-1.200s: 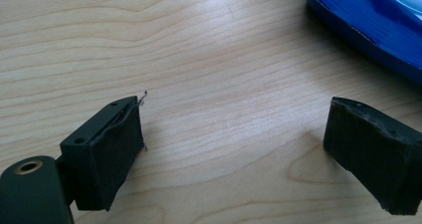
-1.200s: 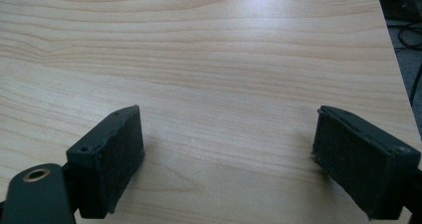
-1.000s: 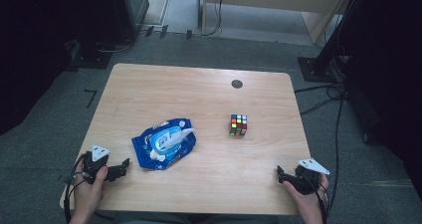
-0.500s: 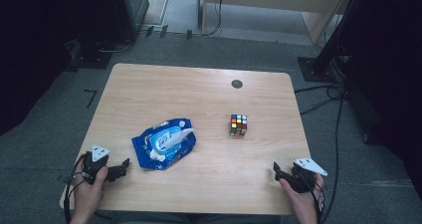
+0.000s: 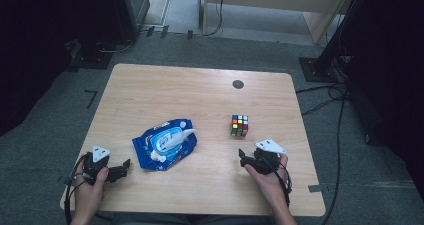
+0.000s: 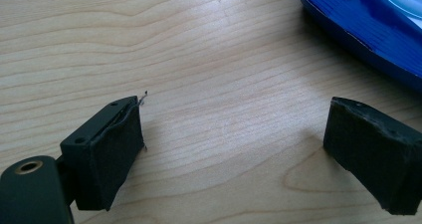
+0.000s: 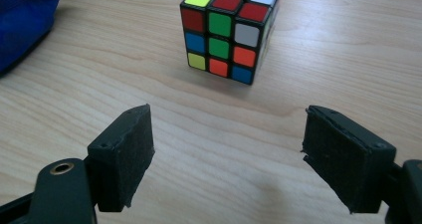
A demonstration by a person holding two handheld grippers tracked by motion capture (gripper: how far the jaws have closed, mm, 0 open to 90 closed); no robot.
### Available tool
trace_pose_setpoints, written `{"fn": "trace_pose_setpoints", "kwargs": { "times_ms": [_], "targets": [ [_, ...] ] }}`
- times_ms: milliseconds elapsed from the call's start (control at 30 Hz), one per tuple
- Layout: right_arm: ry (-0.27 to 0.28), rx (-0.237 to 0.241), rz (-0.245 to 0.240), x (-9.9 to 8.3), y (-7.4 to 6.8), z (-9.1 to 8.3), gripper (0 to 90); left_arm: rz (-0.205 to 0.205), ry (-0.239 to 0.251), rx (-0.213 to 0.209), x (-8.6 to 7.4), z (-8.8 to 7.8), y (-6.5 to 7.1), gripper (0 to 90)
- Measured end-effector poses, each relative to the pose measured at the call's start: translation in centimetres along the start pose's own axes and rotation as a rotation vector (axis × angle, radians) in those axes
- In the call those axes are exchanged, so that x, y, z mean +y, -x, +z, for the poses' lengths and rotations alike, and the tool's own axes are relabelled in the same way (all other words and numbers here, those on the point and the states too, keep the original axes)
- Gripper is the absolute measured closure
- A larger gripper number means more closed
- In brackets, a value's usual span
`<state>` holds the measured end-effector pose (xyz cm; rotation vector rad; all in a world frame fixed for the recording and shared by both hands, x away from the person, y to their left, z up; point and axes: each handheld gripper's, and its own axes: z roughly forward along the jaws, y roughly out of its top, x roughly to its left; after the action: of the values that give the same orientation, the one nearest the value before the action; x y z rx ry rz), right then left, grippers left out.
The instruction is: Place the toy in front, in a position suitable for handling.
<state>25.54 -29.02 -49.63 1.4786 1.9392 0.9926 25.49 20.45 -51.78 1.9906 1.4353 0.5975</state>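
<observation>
A scrambled colour cube (image 5: 239,125) stands right of the middle of the wooden table (image 5: 200,100). In the right gripper view the cube (image 7: 226,30) is just ahead of my right gripper (image 7: 226,154). Its jaws are open with bare wood between them and have just been closing a little. From above, the right gripper (image 5: 242,157) sits a short way in front of the cube, apart from it. A blue wipes pack (image 5: 165,144) lies left of centre. My left gripper (image 5: 126,166) rests open near the front left corner, with the pack (image 6: 368,25) beyond its right jaw, untouched.
A small dark round mark (image 5: 238,84) sits near the table's far edge. Cables (image 5: 340,130) trail over the floor at the right, beside a dark stand base (image 5: 320,67). The blue pack's corner (image 7: 25,20) lies far left of the cube.
My right hand has moved its gripper up the table and to the left, from the front right corner to just short of the cube. The left hand has stayed put.
</observation>
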Motion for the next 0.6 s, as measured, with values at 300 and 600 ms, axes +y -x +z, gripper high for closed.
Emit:
{"fn": "trace_pose_setpoints", "kwargs": {
  "times_ms": [300, 600],
  "targets": [
    [-0.009, -0.008, 0.038, 1.5, -0.6, 2.2, 15.0, 0.0, 0.0, 0.0, 0.0, 0.0, 0.0, 8.5],
    [0.005, -0.06, 0.099, 3.1, -1.1, 5.6, 13.9, 0.003, -0.001, -0.003, 0.0, 0.0, 0.0, 8.6]
  ]
}}
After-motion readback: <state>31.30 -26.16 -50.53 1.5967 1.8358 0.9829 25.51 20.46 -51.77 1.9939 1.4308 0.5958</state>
